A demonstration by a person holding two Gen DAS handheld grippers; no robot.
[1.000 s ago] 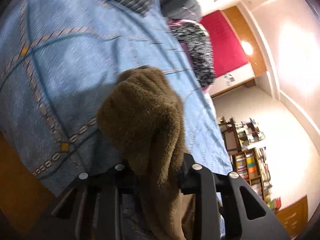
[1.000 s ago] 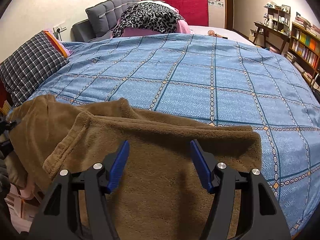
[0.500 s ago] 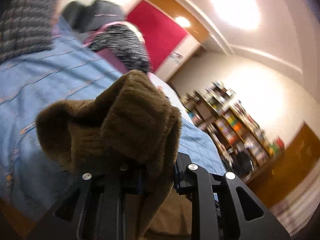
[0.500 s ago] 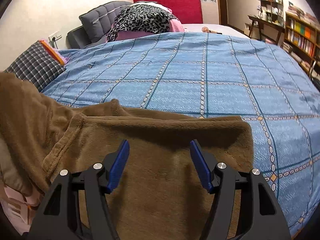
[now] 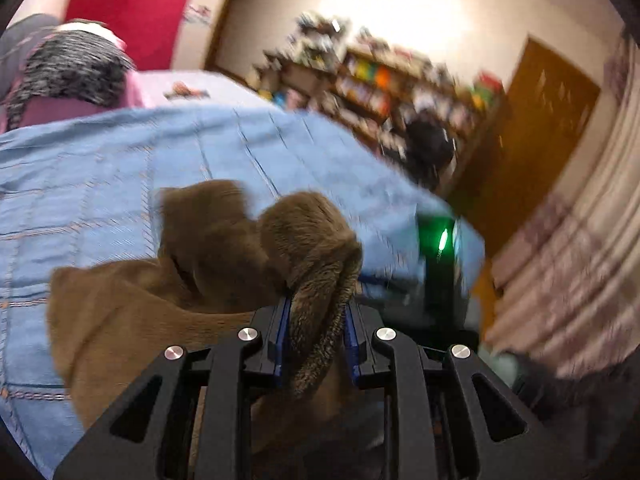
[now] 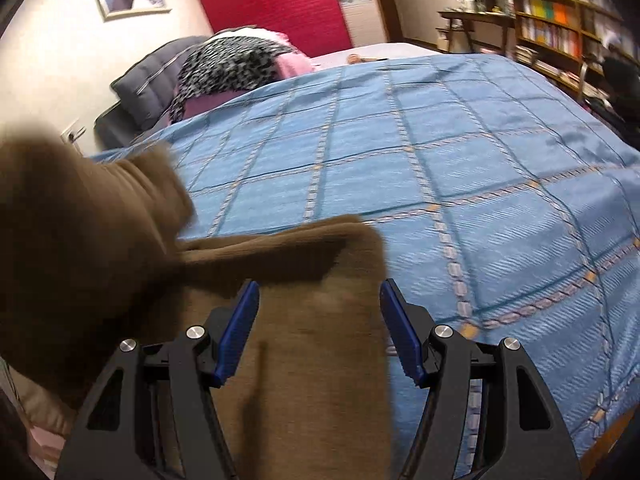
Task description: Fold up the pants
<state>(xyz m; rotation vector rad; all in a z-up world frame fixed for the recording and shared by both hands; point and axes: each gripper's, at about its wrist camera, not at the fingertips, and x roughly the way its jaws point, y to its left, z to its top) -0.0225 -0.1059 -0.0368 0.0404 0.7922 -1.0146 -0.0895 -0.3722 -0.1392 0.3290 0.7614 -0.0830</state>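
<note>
The brown fleece pants (image 5: pixel 132 320) lie on the blue checked bedspread (image 5: pixel 100 168) near its front edge. My left gripper (image 5: pixel 316 316) is shut on a bunched fold of the pants and holds it lifted above the rest. In the right wrist view the pants (image 6: pixel 312 320) spread under my right gripper (image 6: pixel 320 312), which stands open over their flat part, close to their right edge. The lifted fold (image 6: pixel 80 232) hangs blurred at the left of that view. The bedspread (image 6: pixel 440 160) stretches beyond.
A leopard-print blanket (image 6: pixel 232 60) and grey cushions (image 6: pixel 148 88) sit at the head of the bed. Bookshelves (image 6: pixel 560 32) line the right wall. A wooden door (image 5: pixel 540 140) and a curtain (image 5: pixel 580 260) stand past the bed's corner. The other gripper's green light (image 5: pixel 442 240) glows there.
My left gripper has swung across and rolled with the pants fold in it, carrying it over the flat part. The right gripper has shifted toward the pants' right edge, still open.
</note>
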